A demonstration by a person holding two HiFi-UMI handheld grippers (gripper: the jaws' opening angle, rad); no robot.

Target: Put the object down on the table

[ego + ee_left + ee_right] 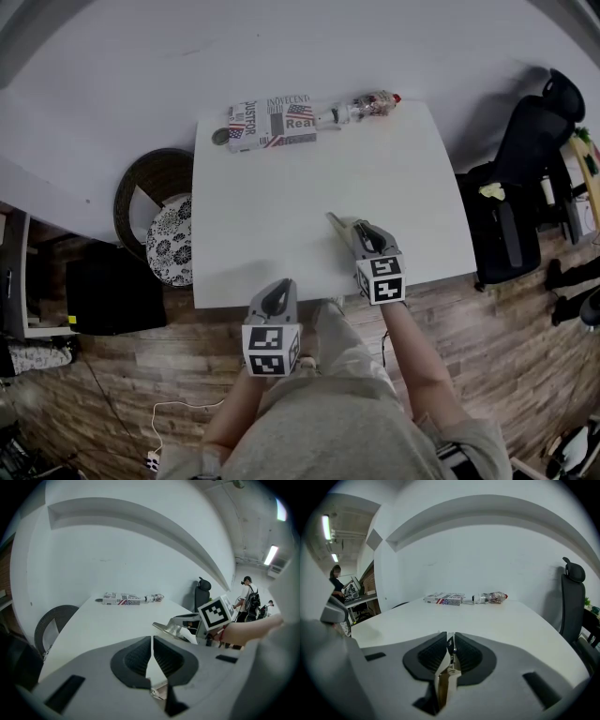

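Right gripper point(362, 232): over the white table point(281, 187), just inside its near edge. The fingers stand narrowly apart. A flat pointed object point(339, 225), beige to metallic, sits edge-on between them. In the right gripper view thin slivers of light show beside it up near the tips point(449, 641), so it looks loose rather than clamped. Its lower part point(444, 681) leans toward the left-hand pad. In the head view the pointed end sticks out past the fingertips, low over the tabletop; contact with the surface can't be confirmed.

Left gripper point(277, 287): at the near table edge, beside and behind the right one. Its fingers are pressed almost together point(152, 641), nothing between them.

Open room: bare tabletop ahead of both sets of fingers, all the way to the far edge. Along that edge, well beyond the fingertips, lie a newsprint-pattern box point(272, 122) and a plastic bottle point(366, 105) on its side. The two are end to end.

Off-table: a round wicker seat point(155, 183) sits left of the left fingers. A black office chair point(520, 178) is right of the right fingers, past the table's right edge.
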